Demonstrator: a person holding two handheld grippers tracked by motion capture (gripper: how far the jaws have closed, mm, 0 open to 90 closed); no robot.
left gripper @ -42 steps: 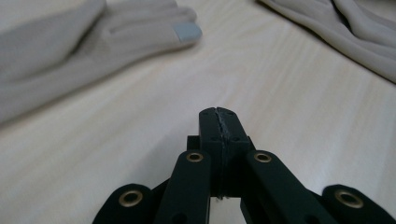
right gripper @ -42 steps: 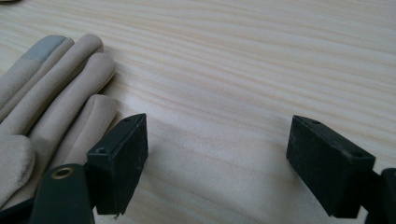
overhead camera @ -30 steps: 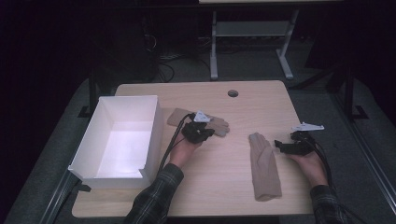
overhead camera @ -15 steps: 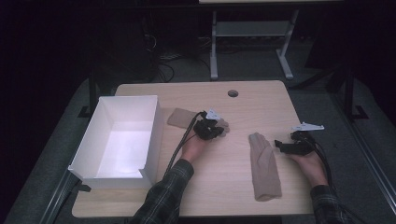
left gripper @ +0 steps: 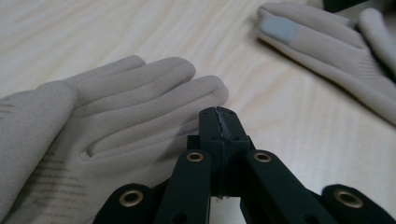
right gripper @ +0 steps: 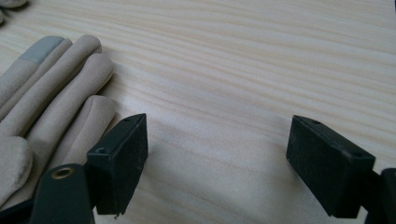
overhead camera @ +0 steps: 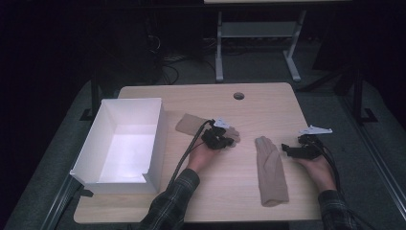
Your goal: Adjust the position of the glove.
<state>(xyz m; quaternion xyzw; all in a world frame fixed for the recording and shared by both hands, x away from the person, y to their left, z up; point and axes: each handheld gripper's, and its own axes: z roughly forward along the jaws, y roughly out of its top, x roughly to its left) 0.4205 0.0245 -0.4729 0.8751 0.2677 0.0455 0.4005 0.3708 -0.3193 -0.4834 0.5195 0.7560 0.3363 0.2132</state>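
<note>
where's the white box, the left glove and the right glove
white box (overhead camera: 158, 132), high view, right wall
left glove (overhead camera: 189, 123), high view, cuff end
right glove (overhead camera: 271, 170), high view, palm

Dim room, brightly lit tabletop

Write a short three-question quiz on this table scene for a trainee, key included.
1. True or false: the left gripper has its jaws shut.
2. Which gripper stands open beside the glove near the table's right side? A) left B) right
3. What stands at the table's left side?

Key:
1. True; the jaws meet, with the glove near the box lying just beyond them, not pinched as far as the left gripper view shows.
2. B; the right gripper has bare table between its jaws.
3. A white box, open on top.
</note>
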